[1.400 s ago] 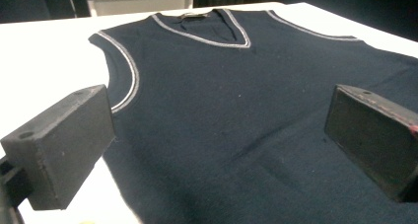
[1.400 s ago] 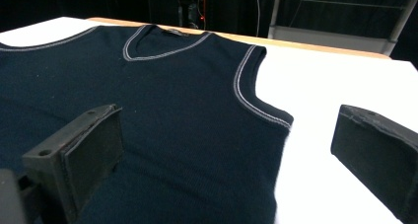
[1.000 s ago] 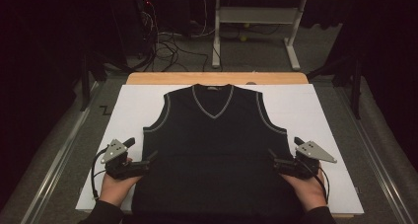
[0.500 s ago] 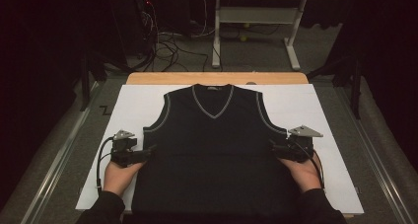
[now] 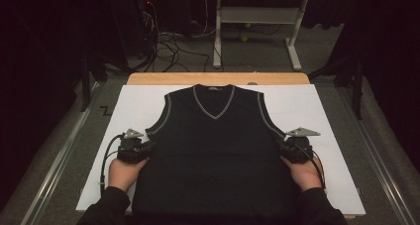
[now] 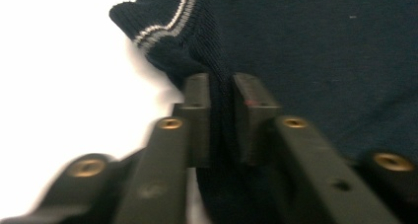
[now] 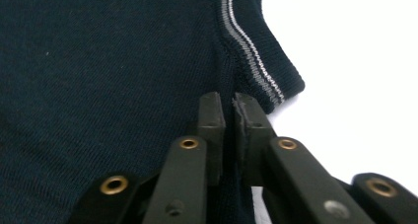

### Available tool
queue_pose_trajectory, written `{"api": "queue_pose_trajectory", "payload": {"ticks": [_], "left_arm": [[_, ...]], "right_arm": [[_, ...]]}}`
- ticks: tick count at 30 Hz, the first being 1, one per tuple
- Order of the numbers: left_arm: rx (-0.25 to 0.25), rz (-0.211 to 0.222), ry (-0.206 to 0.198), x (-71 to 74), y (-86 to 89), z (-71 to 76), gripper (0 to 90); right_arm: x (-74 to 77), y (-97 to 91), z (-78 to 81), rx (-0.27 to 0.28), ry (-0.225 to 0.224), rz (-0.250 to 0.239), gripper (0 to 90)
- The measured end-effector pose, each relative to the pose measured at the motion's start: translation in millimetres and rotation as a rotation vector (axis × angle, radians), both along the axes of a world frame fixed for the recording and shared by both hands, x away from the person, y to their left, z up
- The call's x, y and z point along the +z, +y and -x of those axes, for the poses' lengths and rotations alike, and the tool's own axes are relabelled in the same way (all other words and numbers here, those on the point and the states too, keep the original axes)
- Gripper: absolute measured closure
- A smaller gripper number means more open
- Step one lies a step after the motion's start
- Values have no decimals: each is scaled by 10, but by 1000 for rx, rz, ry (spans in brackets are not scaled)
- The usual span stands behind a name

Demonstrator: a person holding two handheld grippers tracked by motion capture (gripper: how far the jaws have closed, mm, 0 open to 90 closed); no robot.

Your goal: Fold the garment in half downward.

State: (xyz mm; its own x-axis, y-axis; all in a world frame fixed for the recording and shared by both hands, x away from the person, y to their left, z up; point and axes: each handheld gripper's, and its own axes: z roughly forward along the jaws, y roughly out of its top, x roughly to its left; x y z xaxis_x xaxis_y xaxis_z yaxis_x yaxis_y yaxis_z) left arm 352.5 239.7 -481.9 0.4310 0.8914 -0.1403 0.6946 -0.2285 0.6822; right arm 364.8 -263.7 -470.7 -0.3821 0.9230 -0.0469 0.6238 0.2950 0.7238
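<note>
A dark navy sleeveless V-neck vest [image 5: 215, 145] with grey trim lies flat, front up, on the white board [image 5: 317, 111]. My left gripper [image 5: 148, 146] pinches the vest's left side edge just below the armhole; its jaws have just been closing and now press a fold of the knit [image 6: 222, 110]. My right gripper [image 5: 283, 144] does the same at the right side edge under the other armhole, its jaws having just closed on the fabric [image 7: 227, 86]. Grey-striped armhole trim [image 6: 162, 29] [image 7: 256, 66] lies just past each pair of jaws.
The white board rests on a wooden table [image 5: 218, 78] between metal rails [image 5: 54, 165]. Behind the table are a white table frame [image 5: 255, 31] and loose cables [image 5: 163, 41] on the floor. White board shows left and right of the vest.
Both hands slid up along the vest's sides to just under the armholes. Both pairs of jaws went from wide apart to clamped on the side edges.
</note>
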Motion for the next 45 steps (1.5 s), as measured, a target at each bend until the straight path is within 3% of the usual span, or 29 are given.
{"api": "queue_pose_trajectory", "payload": {"ticks": [8, 10, 15, 20, 27, 38, 45], "left_arm": [[-10, 14, -30, 28, 32, 35, 777], [-13, 51, -31, 54, 79, 74, 776], [-28, 82, -31, 93, 138, 144, 778], [-37, 121, -72, 209, 173, 260, 788], [-57, 170, -121, 376, 258, 459, 794], [-100, 151, -124, 415, 295, 817, 805], [-133, 146, -66, 309, 312, 1057, 806]], "right_arm": [[39, -55, 104, 4, -59, -38, 852], [74, -61, 174, 18, -89, -39, 851], [83, -88, 337, 34, -106, -35, 851], [129, -154, 432, 42, -128, -54, 851], [318, -230, 667, 58, -201, -104, 851], [360, -274, 981, 94, -211, -113, 851], [310, -305, 1245, 122, -182, -105, 850]]}}
